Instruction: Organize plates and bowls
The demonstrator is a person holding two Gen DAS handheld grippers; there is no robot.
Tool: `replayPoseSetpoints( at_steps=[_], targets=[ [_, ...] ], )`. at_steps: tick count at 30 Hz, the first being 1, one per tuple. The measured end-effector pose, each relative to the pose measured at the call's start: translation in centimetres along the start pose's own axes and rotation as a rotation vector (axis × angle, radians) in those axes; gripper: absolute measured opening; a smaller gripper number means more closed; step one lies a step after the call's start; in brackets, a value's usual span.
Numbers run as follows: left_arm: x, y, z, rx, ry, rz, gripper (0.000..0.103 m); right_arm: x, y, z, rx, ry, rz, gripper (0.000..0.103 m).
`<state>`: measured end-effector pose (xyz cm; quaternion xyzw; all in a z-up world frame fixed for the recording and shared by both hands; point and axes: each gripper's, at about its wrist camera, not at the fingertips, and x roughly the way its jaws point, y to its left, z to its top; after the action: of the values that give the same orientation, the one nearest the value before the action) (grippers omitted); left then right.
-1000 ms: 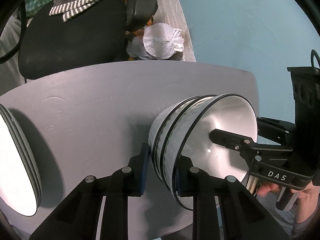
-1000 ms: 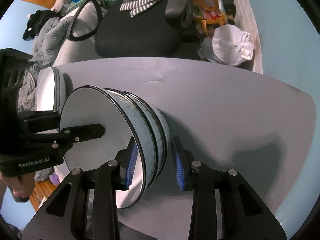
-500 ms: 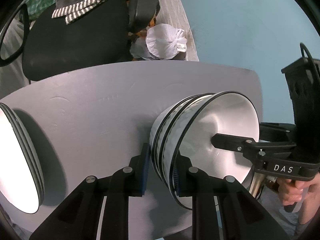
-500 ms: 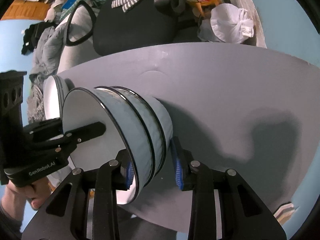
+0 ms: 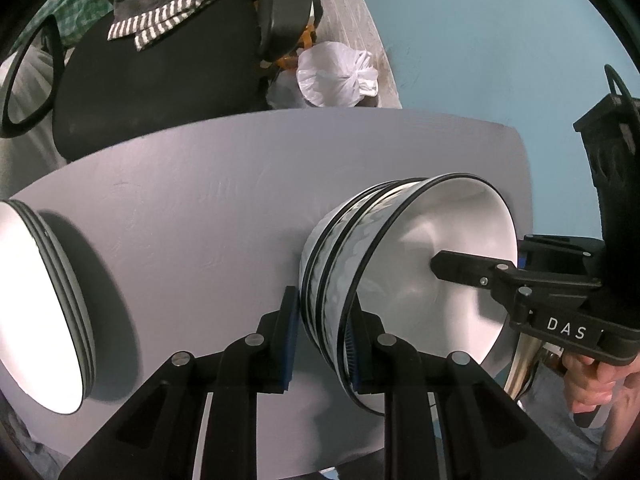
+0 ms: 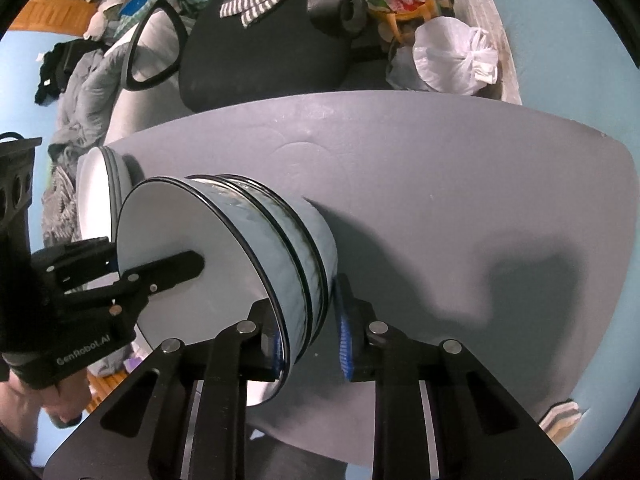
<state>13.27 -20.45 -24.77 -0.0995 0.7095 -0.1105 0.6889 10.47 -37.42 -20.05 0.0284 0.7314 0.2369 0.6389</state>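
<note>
The stack of bowls (image 5: 400, 280) sits on the grey round table (image 5: 200, 208), three nested, with a gripper on the rim at each side. Compared to a second ago, the right gripper (image 6: 308, 340) has just been closing its jaws. They were clearly gapped around the rims before; now the inner pad is tight on the top bowl's wall, while the outer blue pad looks a hair off the stack, so I can't say it's a full pinch. The left gripper (image 5: 322, 344) is basically unchanged, jaws pinching the rims with one pad inside and one outside.

The right wrist view shows the bowls' pale blue rippled outsides and black rim lines. The left wrist view shows the glossy white inside instead, plus a person's hand (image 5: 596, 380) on the right gripper's handle. Stacked white plates (image 5: 36, 312) sit well apart near the table edge, with an office chair (image 6: 272, 40) and tied white plastic bag (image 6: 452, 60) behind.
</note>
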Motion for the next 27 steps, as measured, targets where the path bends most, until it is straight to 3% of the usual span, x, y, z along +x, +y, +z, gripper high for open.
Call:
replayPoseSetpoints(
  at_steps=[27],
  targets=[
    [-1.6,2.1,-4.3,-0.019,-0.004,0.006,0.020,1.2,4.2,-2.6,-0.011,0.016,-0.017,0.018]
  ],
)
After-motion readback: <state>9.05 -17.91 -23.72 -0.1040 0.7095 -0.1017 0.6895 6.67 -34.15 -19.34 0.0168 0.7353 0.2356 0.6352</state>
